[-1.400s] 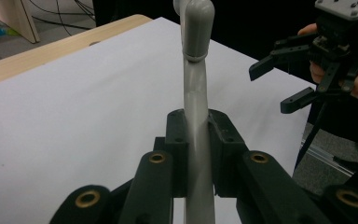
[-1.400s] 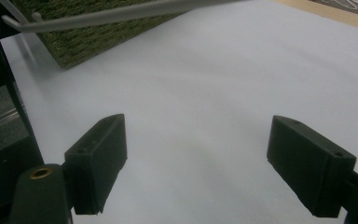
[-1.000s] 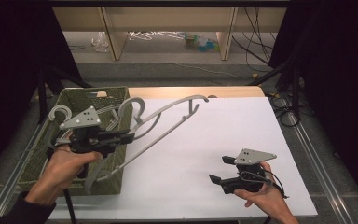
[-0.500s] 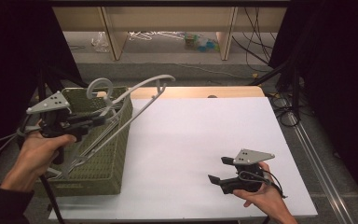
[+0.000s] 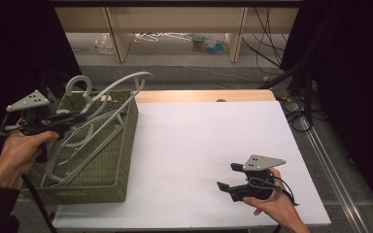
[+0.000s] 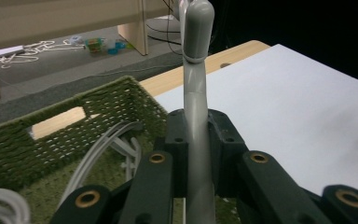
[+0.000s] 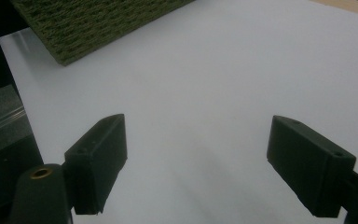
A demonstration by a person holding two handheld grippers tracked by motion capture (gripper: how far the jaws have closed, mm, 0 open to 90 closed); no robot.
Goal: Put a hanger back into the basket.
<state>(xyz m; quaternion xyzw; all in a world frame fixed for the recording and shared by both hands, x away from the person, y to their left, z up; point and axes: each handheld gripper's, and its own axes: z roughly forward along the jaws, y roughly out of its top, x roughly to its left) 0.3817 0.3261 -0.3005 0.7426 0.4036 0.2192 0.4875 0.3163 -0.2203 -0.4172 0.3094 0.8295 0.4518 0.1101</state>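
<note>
Fingers of the person's right hand (image 5: 272, 206) wrap the right gripper (image 5: 229, 178) at the near right of the white tabletop (image 5: 209, 145); its jaws stand wide apart over bare white surface, with nothing between them. At the near left sits a green woven basket (image 5: 111, 179) holding several grey plastic clothes hangers (image 5: 77, 145) in a loose tangle. The left hand (image 5: 17, 153) holds the left gripper (image 5: 80, 116) over the basket's left side. Its jaws are clamped on the bar of one grey hanger (image 5: 119, 82), whose curved arm rises out past the basket's far rim. In the left gripper view that bar (image 6: 196, 116) runs straight up between the two black pads. Beyond the table's wooden far edge (image 5: 204, 95) lie a floor, shelf legs and scattered clutter
</note>
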